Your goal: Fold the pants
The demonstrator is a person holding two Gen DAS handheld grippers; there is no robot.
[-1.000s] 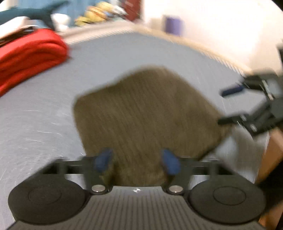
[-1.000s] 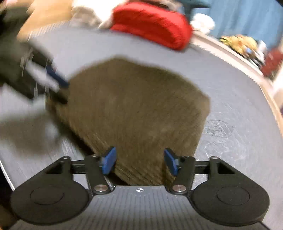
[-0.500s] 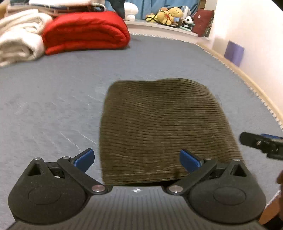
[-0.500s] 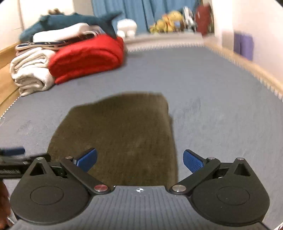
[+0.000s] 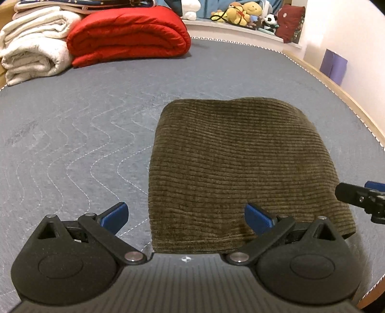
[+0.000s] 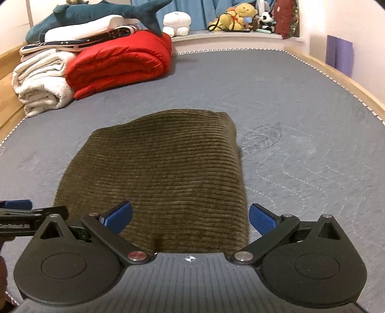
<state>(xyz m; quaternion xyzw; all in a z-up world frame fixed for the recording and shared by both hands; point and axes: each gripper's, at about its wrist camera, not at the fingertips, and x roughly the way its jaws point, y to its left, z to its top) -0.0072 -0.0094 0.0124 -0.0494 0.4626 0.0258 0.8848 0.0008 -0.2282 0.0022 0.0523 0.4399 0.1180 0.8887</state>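
Note:
Olive-brown corduroy pants [image 5: 240,163] lie folded into a thick rectangle on the grey quilted mattress [image 5: 84,125]. My left gripper [image 5: 186,216] stands open over the bundle's near left corner, nothing between its blue pads. In the right wrist view the same pants [image 6: 158,173] fill the middle, and my right gripper [image 6: 190,218] is open over the near right corner, holding nothing. The right gripper's tip [image 5: 361,197] shows at the right edge of the left wrist view. A tip of the left gripper [image 6: 26,211] shows at the left edge of the right wrist view.
A rolled red quilt [image 5: 127,33] and a folded white blanket [image 5: 33,55] lie at the mattress's far left, with a blue shark plush [image 6: 96,14] on top. Stuffed toys [image 6: 240,16] line the back shelf. A wooden bed rim [image 5: 349,96] runs along the right.
Both grippers opened wide and rolled back to level, so the tilted, blurred views became steady. The pants lie still.

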